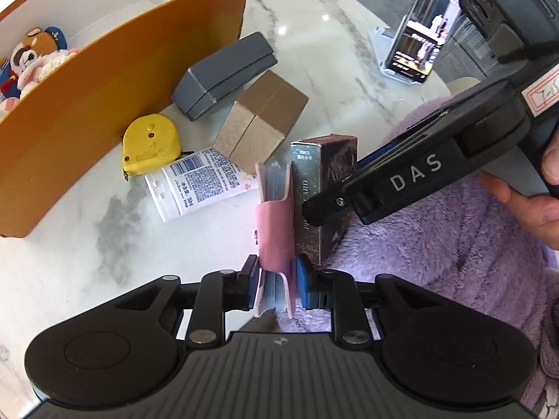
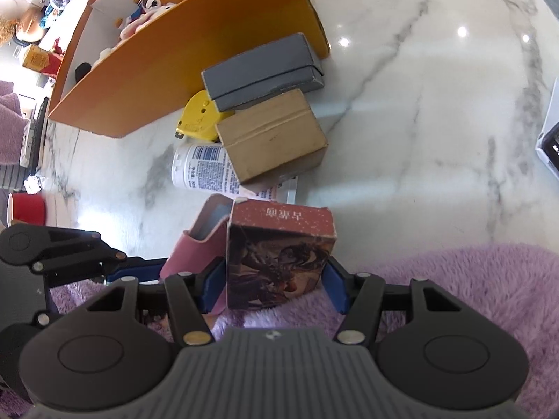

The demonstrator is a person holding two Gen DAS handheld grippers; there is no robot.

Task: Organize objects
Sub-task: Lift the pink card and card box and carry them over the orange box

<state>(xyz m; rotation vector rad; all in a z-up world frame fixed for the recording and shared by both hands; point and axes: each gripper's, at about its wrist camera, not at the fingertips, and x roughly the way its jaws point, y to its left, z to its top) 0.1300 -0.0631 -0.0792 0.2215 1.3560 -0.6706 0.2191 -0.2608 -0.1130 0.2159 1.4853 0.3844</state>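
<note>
An orange cardboard box [image 1: 104, 111] with plush toys [image 1: 31, 59] is sitting on the glossy marble desk [image 1: 349, 70]. The left gripper [image 1: 277, 279] – fingers narrow – is pinching a soft pink card sleeve [image 1: 276, 223]. Beside it, the right gripper [image 2: 270, 279] is clamping an upright printed card box [image 2: 279, 255] – its base is hidden against fuzzy purple fabric [image 2: 454, 272].

Pink card sleeve [image 1: 276, 223] and upright dark-red card box [image 2: 279, 258], side by side.
</note>
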